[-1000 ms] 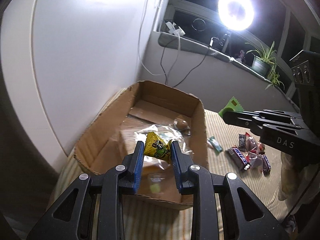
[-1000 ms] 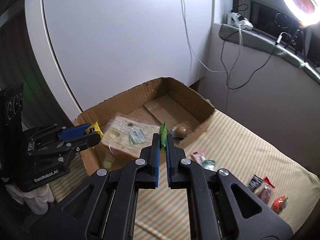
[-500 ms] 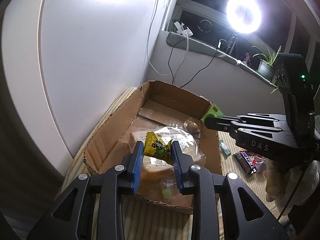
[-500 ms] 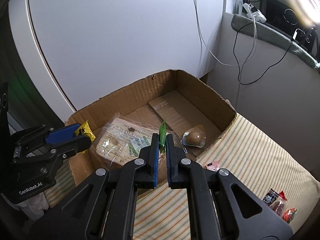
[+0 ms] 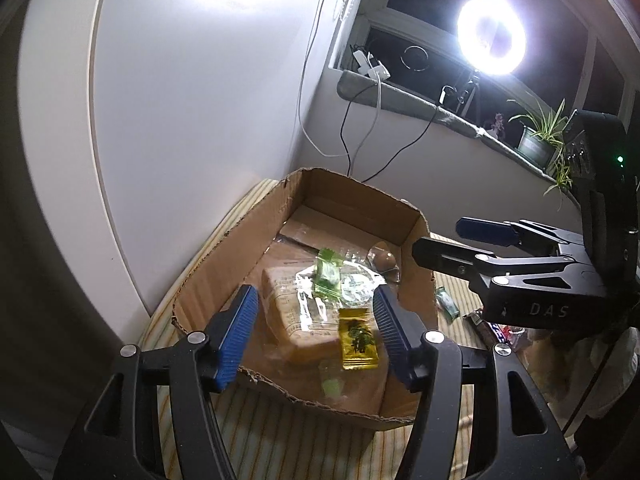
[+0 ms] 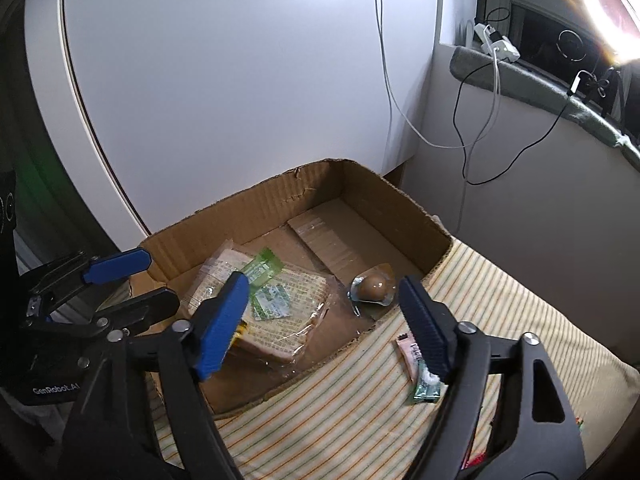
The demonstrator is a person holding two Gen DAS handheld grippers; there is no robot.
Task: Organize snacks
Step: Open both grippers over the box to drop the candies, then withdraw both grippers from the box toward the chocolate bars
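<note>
Snacks now lie in the brown cardboard box [image 5: 352, 204]: my yellow packet [image 5: 357, 344] below my left hand-held gripper [image 5: 314, 336], my green packet [image 6: 264, 266] by my right hand-held gripper [image 6: 320, 320]. Both have just opened wide, holding nothing. Next I think I grab the pink-and-green packet [image 6: 418, 368] beside the box.

Yellow packet [image 5: 357, 339], green packet [image 5: 328, 278] in box [image 5: 256, 236]

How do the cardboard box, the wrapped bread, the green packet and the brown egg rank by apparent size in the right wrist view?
1. cardboard box
2. wrapped bread
3. green packet and brown egg: too alike to rank.
</note>
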